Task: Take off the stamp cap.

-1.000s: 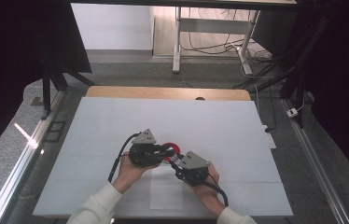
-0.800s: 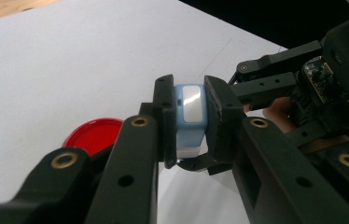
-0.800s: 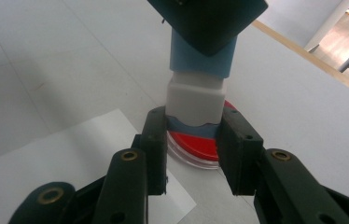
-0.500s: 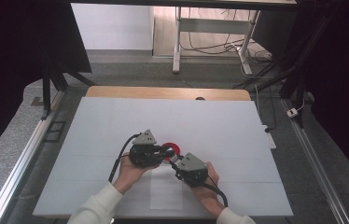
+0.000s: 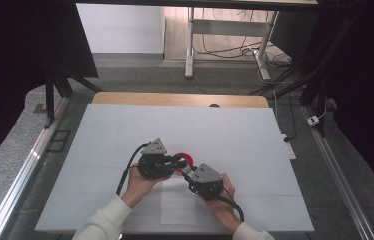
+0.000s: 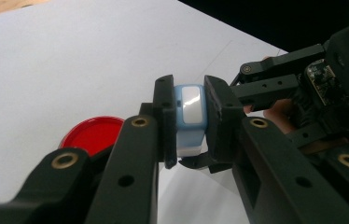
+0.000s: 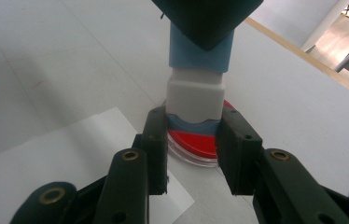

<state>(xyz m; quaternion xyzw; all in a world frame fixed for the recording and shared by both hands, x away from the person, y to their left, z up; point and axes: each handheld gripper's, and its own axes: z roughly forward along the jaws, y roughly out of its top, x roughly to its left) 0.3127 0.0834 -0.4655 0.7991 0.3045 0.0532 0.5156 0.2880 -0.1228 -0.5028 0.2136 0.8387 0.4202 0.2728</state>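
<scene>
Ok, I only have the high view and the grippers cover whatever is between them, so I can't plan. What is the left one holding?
Observer: The left gripper is shut on the light blue top of a small block.
Operator: And the right one?
Observer: The right gripper has its fingers closed on the block's darker blue base, below a white band.
Operator: Does it touch the red disc?
Observer: The red disc, clear-rimmed, lies right behind the base; contact I cannot tell.

The stamp [image 7: 196,93] sits between both claws — just above the dish [image 5: 182,161], beside the paper sheet [image 5: 177,207] on the table [image 5: 235,130].
</scene>
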